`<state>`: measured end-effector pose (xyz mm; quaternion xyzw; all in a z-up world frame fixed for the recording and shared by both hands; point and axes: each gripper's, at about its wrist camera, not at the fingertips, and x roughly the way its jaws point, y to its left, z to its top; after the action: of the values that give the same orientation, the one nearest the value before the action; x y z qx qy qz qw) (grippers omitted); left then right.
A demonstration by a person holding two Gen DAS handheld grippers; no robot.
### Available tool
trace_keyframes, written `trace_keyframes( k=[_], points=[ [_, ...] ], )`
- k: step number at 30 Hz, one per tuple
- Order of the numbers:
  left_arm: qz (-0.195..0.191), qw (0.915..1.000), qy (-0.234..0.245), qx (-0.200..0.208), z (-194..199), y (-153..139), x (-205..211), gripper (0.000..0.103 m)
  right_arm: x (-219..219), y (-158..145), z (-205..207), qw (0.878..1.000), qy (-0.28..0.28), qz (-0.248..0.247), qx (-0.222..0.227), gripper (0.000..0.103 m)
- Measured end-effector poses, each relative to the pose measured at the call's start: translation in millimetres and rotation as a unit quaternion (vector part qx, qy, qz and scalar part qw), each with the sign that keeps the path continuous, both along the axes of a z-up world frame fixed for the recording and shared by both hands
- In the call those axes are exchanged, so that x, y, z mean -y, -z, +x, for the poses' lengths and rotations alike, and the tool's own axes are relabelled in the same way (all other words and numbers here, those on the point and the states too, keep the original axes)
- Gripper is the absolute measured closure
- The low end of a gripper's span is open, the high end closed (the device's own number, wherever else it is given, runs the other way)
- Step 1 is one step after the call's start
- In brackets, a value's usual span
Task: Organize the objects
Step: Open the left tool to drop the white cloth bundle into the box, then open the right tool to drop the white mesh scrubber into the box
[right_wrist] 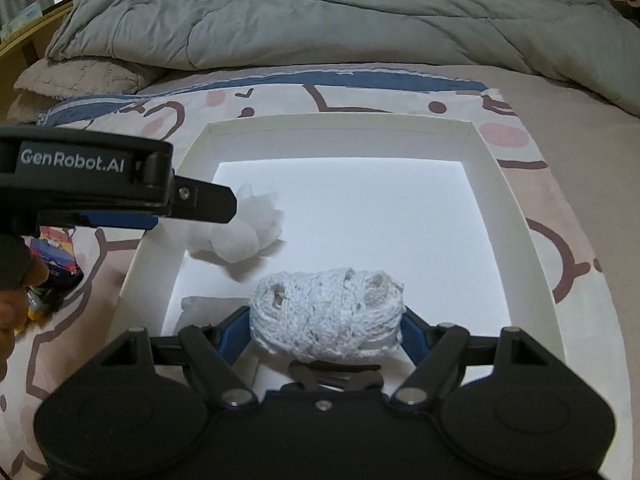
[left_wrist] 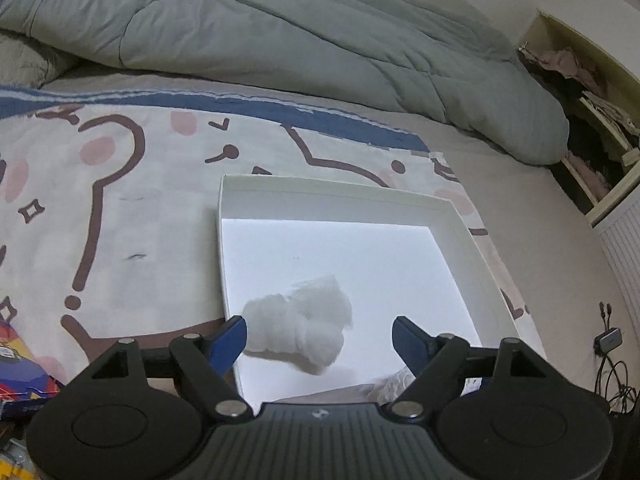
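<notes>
Two white bundles sit with a shallow white box (right_wrist: 516, 216) that lies on a cartoon-printed sheet (left_wrist: 120, 208) spread over the bed. The right gripper (right_wrist: 326, 330) is closed on a knitted white bundle (right_wrist: 326, 312), its blue pads pressing the bundle's left and right sides, and it holds this at the near end of the box, over the bright floor. Whether the bundle touches the floor cannot be told. The other piece, a fluffy white tuft (right_wrist: 244, 228), lies on the floor of the box at its left side, close to the left wall and farther in than the knitted bundle. The left gripper (left_wrist: 320, 330) has its jaws spread wide with nothing between the pads; from its own camera the tuft (left_wrist: 304, 328) shows in the gap just beyond the blue fingertips (left_wrist: 230, 338), closer to the left one, apart from the right. In the right wrist view the left gripper's black body reaches in from the left over the box's left wall, its tip just beside the tuft. A rumpled grey-green duvet (right_wrist: 360, 12) is heaped along the far side of the bed. A colourful package (left_wrist: 20, 364) lies on the sheet to the near left of the box.
</notes>
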<state>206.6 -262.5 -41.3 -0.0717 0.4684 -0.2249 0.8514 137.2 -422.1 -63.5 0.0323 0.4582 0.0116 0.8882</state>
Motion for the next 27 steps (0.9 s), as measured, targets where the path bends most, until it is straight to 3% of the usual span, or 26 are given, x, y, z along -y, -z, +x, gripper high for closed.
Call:
trace_keyframes(
  k=[7, 20, 27],
  points=[
    [0.013, 0.9999, -0.005, 0.01, -4, -8, -7, 0.023, 1, -4, -5, 1.0, 0.016, -0.001, 0.005, 0.016],
    [0.041, 0.998, -0.009, 0.048, -19, -39, -34, 0.023, 29, -40, -22, 0.993, 0.09, 0.044, 0.059, 0.015],
    [0.058, 0.9957, 0.001, 0.072, -36, -58, -53, 0.023, 26, -65, -38, 0.989, 0.11, 0.044, 0.087, 0.015]
  ],
)
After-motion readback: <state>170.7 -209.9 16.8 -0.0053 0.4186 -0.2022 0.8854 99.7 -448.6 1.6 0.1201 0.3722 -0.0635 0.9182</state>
